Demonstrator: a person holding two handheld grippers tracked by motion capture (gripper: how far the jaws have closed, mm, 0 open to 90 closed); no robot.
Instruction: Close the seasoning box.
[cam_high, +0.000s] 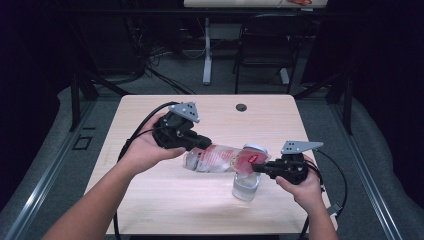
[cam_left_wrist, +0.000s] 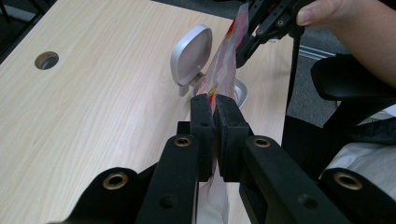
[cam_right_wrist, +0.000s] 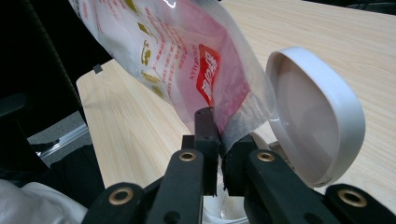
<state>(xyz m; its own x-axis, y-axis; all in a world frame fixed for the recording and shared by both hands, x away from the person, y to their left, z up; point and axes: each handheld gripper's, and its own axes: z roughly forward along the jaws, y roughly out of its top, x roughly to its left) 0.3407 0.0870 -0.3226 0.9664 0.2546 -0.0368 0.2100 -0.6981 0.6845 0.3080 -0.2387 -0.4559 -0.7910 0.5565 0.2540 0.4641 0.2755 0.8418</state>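
High view: plastic pouch (cam_high: 220, 158) with red print is held off the table (cam_high: 150, 200), stretched between both grippers, lower end over the clear container (cam_high: 246, 186). Left gripper (cam_high: 204, 143) jaws clamped flat on one pouch edge; left gripper view confirms, pads pressed on film. Right gripper (cam_high: 256, 168) jaws pinched on the opposite corner. Container's white hinged lid (cam_right_wrist: 317, 116) stands flipped open just beside the pouch. Container sits near the table's right front.

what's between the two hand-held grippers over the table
A clear plastic bag with red print stretches between the left hand-held gripper and the right hand-held gripper, each clamped on one end, seen in the high view.
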